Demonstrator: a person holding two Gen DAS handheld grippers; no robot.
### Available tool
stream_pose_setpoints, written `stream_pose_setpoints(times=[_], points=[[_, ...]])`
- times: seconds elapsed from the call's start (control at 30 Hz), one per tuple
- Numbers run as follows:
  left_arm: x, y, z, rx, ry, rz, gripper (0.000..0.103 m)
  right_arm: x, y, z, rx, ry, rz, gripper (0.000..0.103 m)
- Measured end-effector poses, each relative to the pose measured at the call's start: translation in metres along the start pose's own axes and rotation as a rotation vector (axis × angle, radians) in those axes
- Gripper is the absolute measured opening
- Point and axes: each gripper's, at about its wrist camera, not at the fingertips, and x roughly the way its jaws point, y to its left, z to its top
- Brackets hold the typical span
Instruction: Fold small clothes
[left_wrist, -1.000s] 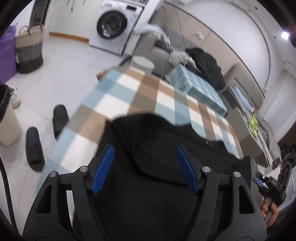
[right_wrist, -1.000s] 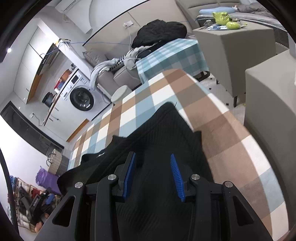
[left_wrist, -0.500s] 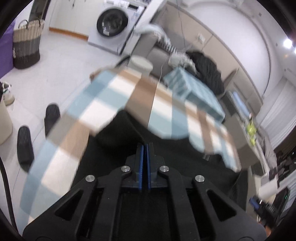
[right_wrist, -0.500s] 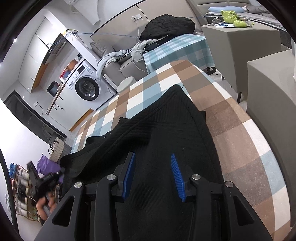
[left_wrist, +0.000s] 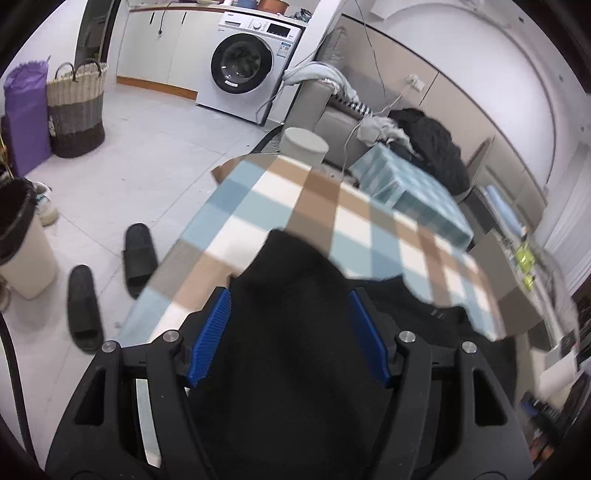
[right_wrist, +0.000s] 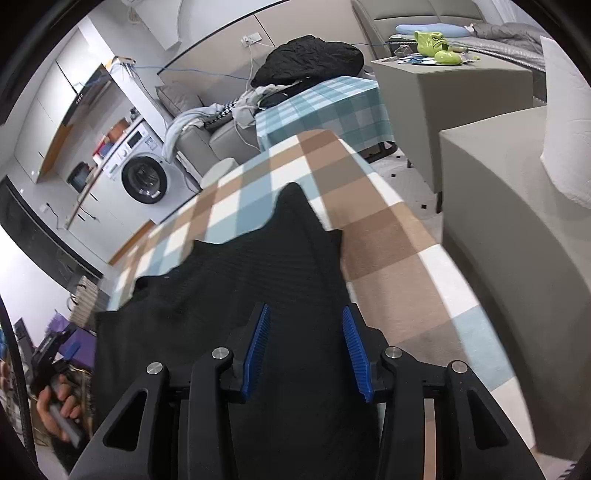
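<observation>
The black garment (right_wrist: 258, 280) lies spread on the checked worktop (right_wrist: 388, 236), its bulk at the near edge and one pointed end reaching toward the worktop's middle; in the left wrist view a rounded flap of it (left_wrist: 291, 266) bulges toward the far edge. Both tools hover just over the cloth. The left hand-held gripper (left_wrist: 288, 336) has its fingers wide apart and holds nothing; the right hand-held gripper (right_wrist: 304, 347) is likewise parted and empty.

To fold well, I judge each should pinch a single layer at a near-edge corner, lift together, and carry the edge over evenly so the ribbed knit does not bunch.

Off the worktop, a woven basket (left_wrist: 75, 110) stands on the floor; its contents are hidden. A lined bin (left_wrist: 22, 240) sits nearer, inside unseen.
</observation>
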Motion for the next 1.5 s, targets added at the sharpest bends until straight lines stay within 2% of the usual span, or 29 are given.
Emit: stream_pose_setpoints(times=[0.1,0.23,0.3,0.37,0.4,0.43,0.5,0.57,0.63,0.7,0.77,0.8,0.9,1.0,1.1,1.2,1.37,1.43,1.5], points=[[-0.003,0.010,-0.014,0.019,0.031,0.043,0.064,0.007,-0.008,0.006,0.003,0.002,-0.003,0.042],[-0.007,0.028,-0.032,-0.020,0.074,0.059,0.064,0.026,-0.012,0.013,-0.003,0.013,0.029,0.041],[-0.010,0.034,-0.040,-0.021,0.084,0.068,0.064,0.037,-0.009,0.019,-0.036,0.028,0.016,0.030],[-0.015,0.037,-0.048,-0.011,0.091,0.080,0.064,0.045,-0.005,0.025,-0.056,0.048,0.029,0.026],[-0.018,0.039,-0.053,-0.001,0.095,0.092,0.064,0.048,0.000,0.028,-0.086,0.049,0.036,0.010],[-0.021,0.040,-0.058,0.008,0.099,0.099,0.064,0.048,0.004,0.029,-0.109,0.043,0.031,0.008],[-0.027,0.044,-0.066,0.011,0.111,0.099,0.064,0.040,0.010,0.030,-0.133,0.000,0.084,0.006],[-0.032,0.049,-0.075,-0.003,0.120,0.096,0.064,0.035,0.011,0.030,-0.147,-0.030,0.046,0.006],[-0.036,0.054,-0.084,-0.016,0.138,0.094,0.064,0.043,0.004,0.032,-0.116,-0.012,-0.009,0.006],[-0.040,0.056,-0.090,-0.014,0.151,0.099,0.064,0.051,-0.004,0.031,-0.084,0.053,-0.060,0.014],[-0.045,0.057,-0.097,-0.005,0.154,0.108,0.064,0.043,-0.006,0.026,-0.074,0.063,-0.014,0.018],[-0.048,0.058,-0.101,0.001,0.157,0.111,0.064,0.036,-0.006,0.021,-0.080,0.064,0.007,0.026],[-0.057,0.058,-0.113,0.019,0.159,0.113,0.064,0.016,-0.010,-0.003,-0.071,0.078,0.060,0.039],[-0.067,0.054,-0.123,0.042,0.163,0.117,0.064,-0.001,-0.010,-0.032,-0.075,0.098,0.075,0.041],[-0.076,0.051,-0.133,0.064,0.161,0.113,0.064,-0.022,-0.014,-0.064,-0.074,0.104,0.128,0.041],[-0.084,0.046,-0.143,0.100,0.162,0.110,0.064,-0.038,-0.019,-0.090,-0.069,0.098,0.122,0.041],[-0.095,0.040,-0.154,0.118,0.162,0.093,0.063,-0.049,-0.029,-0.107,-0.056,0.097,0.106,0.041],[-0.099,0.040,-0.157,0.116,0.159,0.079,0.050,-0.049,-0.029,-0.110,-0.051,0.094,0.115,0.041],[-0.102,0.040,-0.159,0.112,0.157,0.052,0.033,-0.049,-0.025,-0.111,-0.063,0.090,0.124,0.041]])
